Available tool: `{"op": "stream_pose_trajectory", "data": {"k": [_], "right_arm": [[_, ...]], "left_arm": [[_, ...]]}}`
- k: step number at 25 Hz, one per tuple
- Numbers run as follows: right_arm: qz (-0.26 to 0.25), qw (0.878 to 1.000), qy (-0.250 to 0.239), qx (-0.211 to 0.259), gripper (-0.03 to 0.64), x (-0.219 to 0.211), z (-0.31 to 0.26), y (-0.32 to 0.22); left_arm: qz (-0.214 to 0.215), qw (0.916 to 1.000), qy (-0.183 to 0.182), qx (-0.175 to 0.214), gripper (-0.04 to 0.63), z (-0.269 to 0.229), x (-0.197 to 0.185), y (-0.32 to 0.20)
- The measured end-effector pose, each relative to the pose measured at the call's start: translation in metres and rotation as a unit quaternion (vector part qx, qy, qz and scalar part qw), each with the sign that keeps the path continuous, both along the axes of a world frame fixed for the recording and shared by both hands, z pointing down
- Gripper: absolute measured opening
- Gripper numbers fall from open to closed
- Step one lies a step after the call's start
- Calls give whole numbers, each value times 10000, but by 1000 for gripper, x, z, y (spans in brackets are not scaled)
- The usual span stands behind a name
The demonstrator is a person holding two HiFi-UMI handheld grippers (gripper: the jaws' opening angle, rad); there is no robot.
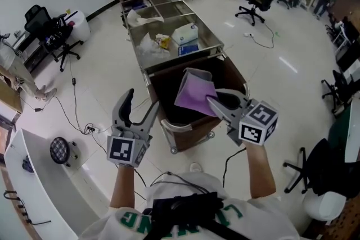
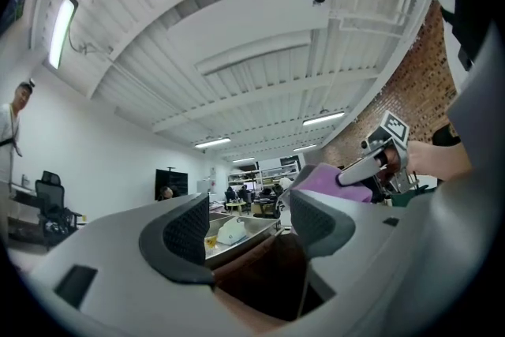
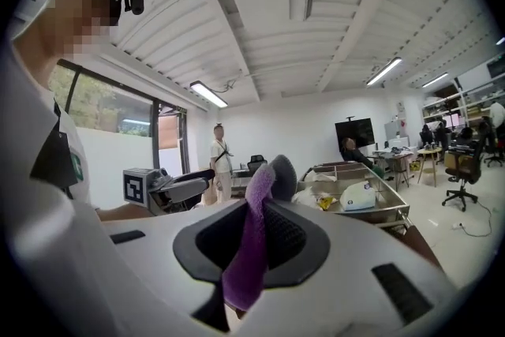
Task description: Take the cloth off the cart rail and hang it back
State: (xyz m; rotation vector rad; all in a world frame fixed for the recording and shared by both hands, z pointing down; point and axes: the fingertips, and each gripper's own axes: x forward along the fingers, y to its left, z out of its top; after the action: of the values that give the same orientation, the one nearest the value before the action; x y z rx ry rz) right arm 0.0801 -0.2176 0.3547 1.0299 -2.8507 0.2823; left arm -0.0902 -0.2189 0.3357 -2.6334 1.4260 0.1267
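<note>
A purple cloth (image 1: 195, 93) hangs in the air over the brown bag end of the cart (image 1: 169, 73), pinched at its lower right corner by my right gripper (image 1: 216, 103). In the right gripper view the cloth (image 3: 251, 245) runs as a thin purple strip between the shut jaws. My left gripper (image 1: 139, 105) is held up to the left of the cart, open and empty, with nothing between its pads (image 2: 189, 226). In the left gripper view the right gripper (image 2: 371, 166) holds the cloth (image 2: 327, 180) beyond the cart's steel tray (image 2: 245, 231).
The steel cart's top tray (image 1: 209, 37) holds a white box (image 1: 184, 34), a blue pack and crumpled bags. Cables (image 1: 84, 126) trail over the floor at left. Office chairs (image 1: 256, 3) and desks stand beyond. A white counter (image 1: 34, 188) runs along the lower left. A person (image 3: 221, 162) stands in the background.
</note>
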Motion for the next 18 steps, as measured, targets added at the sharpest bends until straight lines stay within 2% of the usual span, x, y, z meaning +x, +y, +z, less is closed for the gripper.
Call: {"op": "stream_pose_trajectory", "data": {"k": [2,6,8,11,15,18], "right_arm": [[223,9992,-313,137,58,-1,7,9],[286,9918,-1028,709,58,-9,5,28],[369,9876,-1211,930,58,-8,7,34],[662,9862,-967,1168,58,-3,14,33],[1413,9788,-425,1419,58,7,23,18],[1724,9721,-346,1550,58,9,27,14]], "left_arm": [[-155,9998,98,-63,316,5,-8,5],[-435,9980,378,-255,316,25,-26,10],[-556,9973,380,-293,316,35,-30,13],[-740,9965,239,-315,316,45,-33,16],[-871,9957,196,-235,316,44,-32,15],[-940,9954,85,-141,316,44,-29,17]]}}
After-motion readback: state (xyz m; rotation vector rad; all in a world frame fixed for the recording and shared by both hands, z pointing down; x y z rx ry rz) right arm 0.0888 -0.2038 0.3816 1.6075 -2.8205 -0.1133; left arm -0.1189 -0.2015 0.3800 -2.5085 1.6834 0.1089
